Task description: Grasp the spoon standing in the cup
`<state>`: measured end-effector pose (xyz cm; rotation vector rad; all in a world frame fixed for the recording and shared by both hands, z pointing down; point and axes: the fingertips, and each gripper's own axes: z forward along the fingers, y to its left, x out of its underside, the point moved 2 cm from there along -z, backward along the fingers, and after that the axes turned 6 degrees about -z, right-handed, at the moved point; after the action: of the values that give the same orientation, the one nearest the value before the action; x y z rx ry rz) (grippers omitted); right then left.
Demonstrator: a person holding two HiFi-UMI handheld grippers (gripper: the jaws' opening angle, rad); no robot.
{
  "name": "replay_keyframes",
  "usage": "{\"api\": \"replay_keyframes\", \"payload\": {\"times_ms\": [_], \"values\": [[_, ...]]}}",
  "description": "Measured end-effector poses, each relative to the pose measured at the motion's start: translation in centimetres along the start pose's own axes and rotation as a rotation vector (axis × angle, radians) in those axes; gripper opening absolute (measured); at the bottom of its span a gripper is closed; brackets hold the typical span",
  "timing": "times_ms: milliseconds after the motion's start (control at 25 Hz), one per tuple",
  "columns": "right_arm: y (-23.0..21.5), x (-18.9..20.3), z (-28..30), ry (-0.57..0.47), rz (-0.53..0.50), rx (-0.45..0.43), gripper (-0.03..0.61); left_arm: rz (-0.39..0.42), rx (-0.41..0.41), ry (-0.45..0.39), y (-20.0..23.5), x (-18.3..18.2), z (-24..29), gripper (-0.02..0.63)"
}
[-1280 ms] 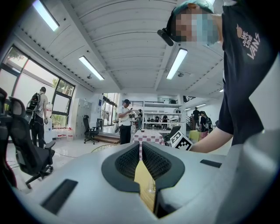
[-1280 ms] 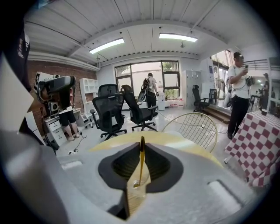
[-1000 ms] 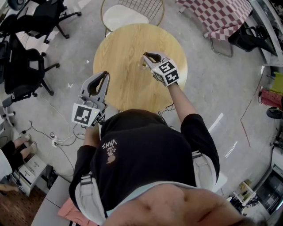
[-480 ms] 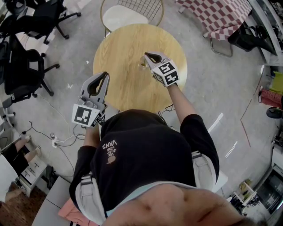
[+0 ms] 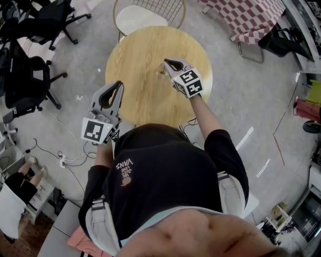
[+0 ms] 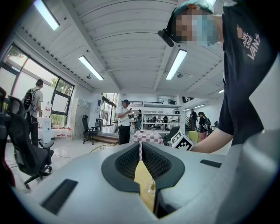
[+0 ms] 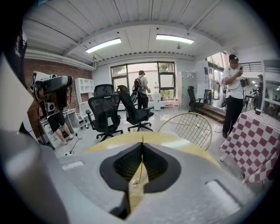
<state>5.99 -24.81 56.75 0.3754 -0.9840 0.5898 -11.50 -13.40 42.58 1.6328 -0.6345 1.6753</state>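
Note:
A small clear cup (image 7: 136,180) stands on the round wooden table (image 5: 145,100), with a thin spoon (image 7: 141,164) upright in it. My right gripper (image 7: 142,144) hangs over the cup, tilted downward, and its pads are shut on the spoon's handle. From the head view, the right gripper (image 5: 165,61) sits at the table's right middle, with the cup (image 5: 161,73) just under its tips. My left gripper (image 5: 120,84) is held level off the table's left edge, shut and empty. In the left gripper view, its jaws (image 6: 140,146) frame the cup (image 6: 151,189) farther off.
A gold wire chair (image 5: 150,12) stands behind the table. Black office chairs (image 5: 30,75) are to the left, and a checkered-cloth table (image 5: 248,17) at the far right. Cables (image 5: 65,158) lie on the floor at the left. People stand in the background.
The right gripper's jaws have drawn together onto the spoon handle. The left gripper has stayed where it was.

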Motion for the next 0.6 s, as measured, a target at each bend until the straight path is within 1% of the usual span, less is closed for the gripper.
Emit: {"api": "replay_keyframes", "payload": {"times_ms": [600], "values": [[-0.2, -0.2, -1.1, -0.024, 0.029, 0.045, 0.002, 0.003, 0.014, -0.005, -0.3, -0.2, -0.5, 0.023]]}}
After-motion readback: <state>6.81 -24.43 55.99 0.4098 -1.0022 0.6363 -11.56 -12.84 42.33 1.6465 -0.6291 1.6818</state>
